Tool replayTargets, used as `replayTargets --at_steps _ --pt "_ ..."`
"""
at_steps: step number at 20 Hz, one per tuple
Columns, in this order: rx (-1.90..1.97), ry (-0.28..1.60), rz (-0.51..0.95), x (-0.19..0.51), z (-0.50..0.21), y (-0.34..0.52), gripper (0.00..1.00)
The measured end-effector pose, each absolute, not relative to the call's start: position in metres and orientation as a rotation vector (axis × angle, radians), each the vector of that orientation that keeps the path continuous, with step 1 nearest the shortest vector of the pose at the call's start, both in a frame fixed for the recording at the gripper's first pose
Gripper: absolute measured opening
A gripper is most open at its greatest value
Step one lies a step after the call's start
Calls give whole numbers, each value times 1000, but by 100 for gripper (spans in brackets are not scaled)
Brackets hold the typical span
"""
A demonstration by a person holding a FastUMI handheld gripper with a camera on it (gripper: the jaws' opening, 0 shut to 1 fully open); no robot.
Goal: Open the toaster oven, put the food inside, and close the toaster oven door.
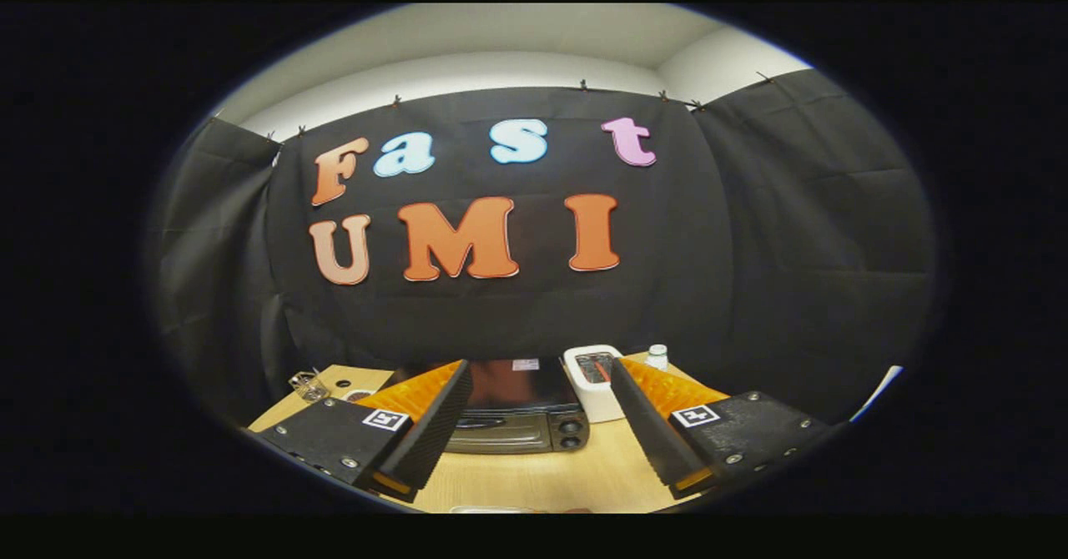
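Black toaster oven (517, 417) ahead between parted gripper (538, 375) fingers.

Bench layout, seen along the claw's fingers

On the bench (534, 480): toaster oven (517, 417) at the middle, door closed, just ahead of the wide-apart fingers (434, 425) of the claw (534, 425) and partly between them, fingers touching nothing. Just right of the toaster oven, close beside it: a pop-up toaster (594, 380). Behind and right of that, near the bench's far edge: a small bottle (657, 356). Well apart on the far left corner: a small glass item (309, 385), with a small round item (359, 395) just to its right. Behind everything: the booth's cloth wall.
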State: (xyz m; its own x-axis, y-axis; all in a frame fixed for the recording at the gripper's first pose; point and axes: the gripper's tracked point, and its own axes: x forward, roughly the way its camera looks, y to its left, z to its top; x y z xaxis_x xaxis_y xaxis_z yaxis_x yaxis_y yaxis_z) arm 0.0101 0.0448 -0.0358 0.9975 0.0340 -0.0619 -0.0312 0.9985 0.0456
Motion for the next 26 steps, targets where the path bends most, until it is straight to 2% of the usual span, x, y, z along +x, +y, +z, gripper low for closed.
replayTargets --at_steps 8,16,26 --pt "35 134 87 27 -67 89 99" --pt "31 310 153 72 -153 145 99" --pt "-61 416 133 111 -208 166 99"
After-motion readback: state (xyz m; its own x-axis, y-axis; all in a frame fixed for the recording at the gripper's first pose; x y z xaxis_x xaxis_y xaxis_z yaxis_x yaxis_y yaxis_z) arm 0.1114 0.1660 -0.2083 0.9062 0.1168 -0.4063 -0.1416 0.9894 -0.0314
